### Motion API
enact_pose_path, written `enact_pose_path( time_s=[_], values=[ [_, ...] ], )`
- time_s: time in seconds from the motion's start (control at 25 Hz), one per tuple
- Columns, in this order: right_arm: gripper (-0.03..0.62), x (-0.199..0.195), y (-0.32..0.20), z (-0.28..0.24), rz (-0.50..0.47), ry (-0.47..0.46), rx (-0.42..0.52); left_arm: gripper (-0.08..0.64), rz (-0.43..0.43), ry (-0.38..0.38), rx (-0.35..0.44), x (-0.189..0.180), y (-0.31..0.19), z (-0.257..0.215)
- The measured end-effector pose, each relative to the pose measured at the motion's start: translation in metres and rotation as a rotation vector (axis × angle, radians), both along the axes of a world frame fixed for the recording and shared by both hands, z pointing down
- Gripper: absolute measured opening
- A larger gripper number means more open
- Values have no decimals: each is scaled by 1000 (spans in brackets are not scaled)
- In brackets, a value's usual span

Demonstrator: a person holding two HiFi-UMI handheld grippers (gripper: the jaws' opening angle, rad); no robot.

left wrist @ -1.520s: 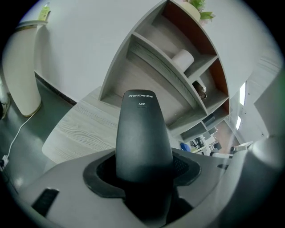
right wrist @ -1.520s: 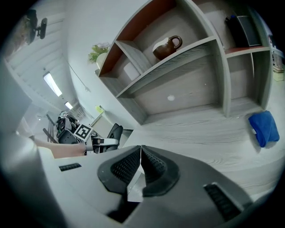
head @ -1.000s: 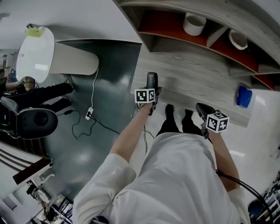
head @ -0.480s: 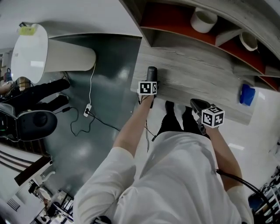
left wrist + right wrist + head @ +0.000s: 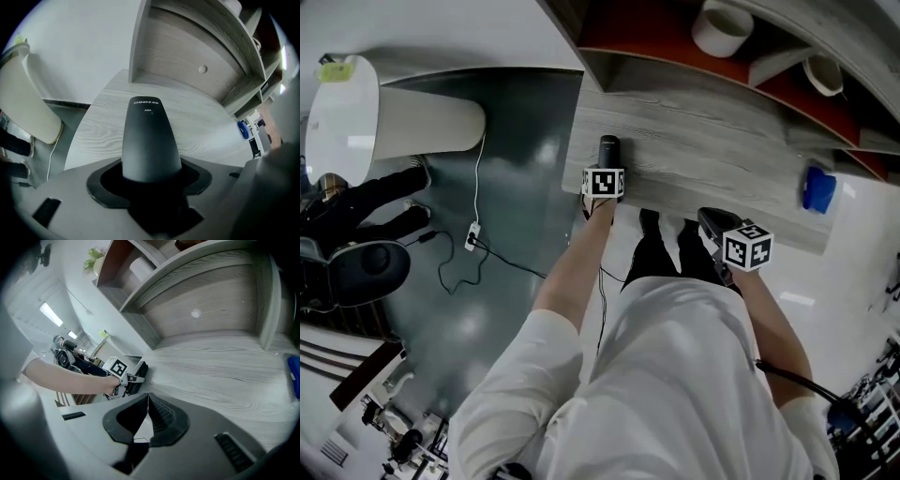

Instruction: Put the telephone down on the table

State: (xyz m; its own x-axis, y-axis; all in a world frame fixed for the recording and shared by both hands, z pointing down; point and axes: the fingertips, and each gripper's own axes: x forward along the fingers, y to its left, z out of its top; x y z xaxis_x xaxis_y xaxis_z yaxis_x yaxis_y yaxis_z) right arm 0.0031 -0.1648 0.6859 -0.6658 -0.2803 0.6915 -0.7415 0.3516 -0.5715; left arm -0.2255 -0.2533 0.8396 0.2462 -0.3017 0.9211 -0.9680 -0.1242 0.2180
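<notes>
The telephone (image 5: 608,150) is a black handset, and my left gripper (image 5: 607,169) is shut on its lower end. It is held over the near left corner of the grey wooden table (image 5: 712,150); I cannot tell whether it touches the wood. In the left gripper view the telephone (image 5: 150,136) stands out of the jaws, pointing across the table (image 5: 197,122). My right gripper (image 5: 714,225) hangs off the table's near edge, shut with nothing in it. From the right gripper view, its jaws (image 5: 148,411) meet, and the left gripper (image 5: 133,376) shows at the table's corner.
A blue object (image 5: 817,189) lies at the table's right end. Shelves with white rolls (image 5: 722,26) rise behind the table. To the left are a white rounded piece (image 5: 356,117) and a cable (image 5: 473,234) on the dark floor. The person's legs stand at the table's edge.
My left gripper has carried the telephone forward over the table's corner. The right gripper has kept its place beside the body, still shut.
</notes>
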Motion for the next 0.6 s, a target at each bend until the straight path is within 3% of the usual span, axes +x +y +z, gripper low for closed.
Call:
enact_pose_path(
  time_s=[0.2,0.36,0.6],
  values=[
    [17,14,6,3,22,11,-15,301,115,-96,45,8,-1,2],
    [17,13,11,0,18,6,-16,301,109,-122,42,5,0,0],
    [17,16,14,0,17,8,-14,306,86,-115,111,9,-10,-10]
  ],
)
